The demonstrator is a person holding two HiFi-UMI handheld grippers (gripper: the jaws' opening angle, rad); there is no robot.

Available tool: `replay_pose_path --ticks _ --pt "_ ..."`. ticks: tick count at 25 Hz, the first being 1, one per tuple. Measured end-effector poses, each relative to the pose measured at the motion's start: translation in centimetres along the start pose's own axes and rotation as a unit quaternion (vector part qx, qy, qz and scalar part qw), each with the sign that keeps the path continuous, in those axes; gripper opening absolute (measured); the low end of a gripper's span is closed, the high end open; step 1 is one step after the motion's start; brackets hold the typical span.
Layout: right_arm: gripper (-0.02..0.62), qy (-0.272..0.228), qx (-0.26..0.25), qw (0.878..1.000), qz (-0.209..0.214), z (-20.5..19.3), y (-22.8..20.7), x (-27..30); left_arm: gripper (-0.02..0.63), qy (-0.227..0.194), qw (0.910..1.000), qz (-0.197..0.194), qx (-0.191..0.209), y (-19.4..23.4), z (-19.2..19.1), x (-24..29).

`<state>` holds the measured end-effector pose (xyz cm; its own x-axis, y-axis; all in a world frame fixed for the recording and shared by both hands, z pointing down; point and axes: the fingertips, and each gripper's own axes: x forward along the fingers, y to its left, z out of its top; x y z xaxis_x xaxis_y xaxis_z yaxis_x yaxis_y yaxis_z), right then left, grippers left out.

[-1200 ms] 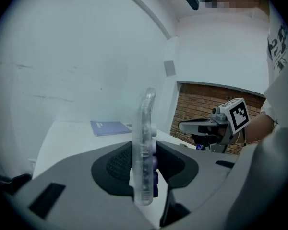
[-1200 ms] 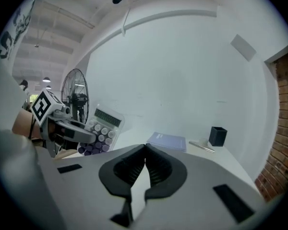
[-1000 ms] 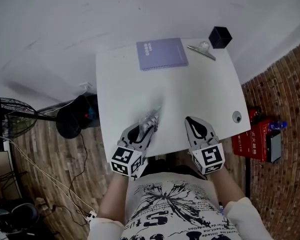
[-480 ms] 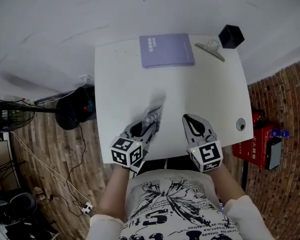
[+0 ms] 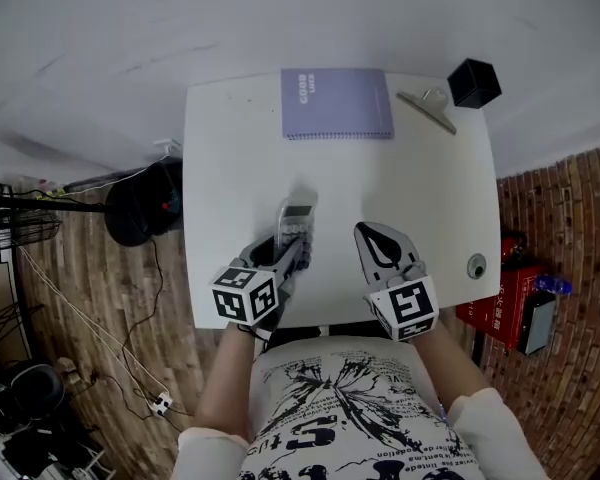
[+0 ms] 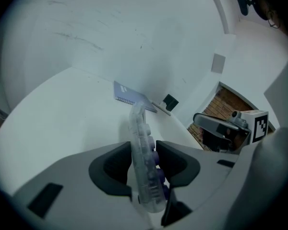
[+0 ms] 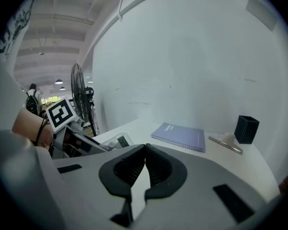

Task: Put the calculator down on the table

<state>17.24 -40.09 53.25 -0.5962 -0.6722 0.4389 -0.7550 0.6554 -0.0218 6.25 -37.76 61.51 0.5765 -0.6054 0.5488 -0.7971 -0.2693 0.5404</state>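
A clear calculator (image 5: 296, 220) with purple keys lies with its far end low over the white table (image 5: 230, 158) near the front edge. My left gripper (image 5: 291, 245) has its near end between the pads, which still touch both faces while the jaws are opening. In the left gripper view the calculator (image 6: 143, 162) stands on edge between the jaws of my left gripper (image 6: 143, 150). To its right, my right gripper (image 5: 363, 230) rests low over the table, shut and empty. The right gripper view shows the right gripper (image 7: 145, 151) with pads together, and the calculator (image 7: 114, 143) at the left.
A purple spiral notebook (image 5: 337, 103) lies at the table's far edge, with a metal clip (image 5: 427, 108) and a black box (image 5: 475, 81) at the far right corner. A cable grommet (image 5: 476, 265) sits near the right edge. A fan (image 7: 79, 95) stands off the left side.
Both grippers have come down and toward the table's front. The left gripper has rolled, so the calculator now shows its face upward instead of standing on edge.
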Motion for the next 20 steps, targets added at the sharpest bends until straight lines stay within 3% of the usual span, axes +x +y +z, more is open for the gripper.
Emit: replay_pose_path --ticks 7,12,15,20 --pt "0.015 0.017 0.030 0.999 0.001 -0.9 -1.5 0.4 0.178 0.007 0.9996 0.025 0.007 0.7 -0.1 0.4" --pt "0.015 0.024 0.024 0.999 0.006 -1.2 -1.4 0.9 0.202 -0.004 0.9973 0.073 -0.004 2.8 -0.3 -0.2" --pt "0.014 0.027 0.020 0.999 0.010 -1.4 -1.0 1.2 0.210 -0.004 0.9970 0.077 -0.012 3.4 -0.6 -0.4" --pt "0.015 0.027 0.020 0.999 0.011 -1.7 -0.3 1.3 0.224 0.009 0.9932 0.114 0.019 5.0 -1.0 -0.5"
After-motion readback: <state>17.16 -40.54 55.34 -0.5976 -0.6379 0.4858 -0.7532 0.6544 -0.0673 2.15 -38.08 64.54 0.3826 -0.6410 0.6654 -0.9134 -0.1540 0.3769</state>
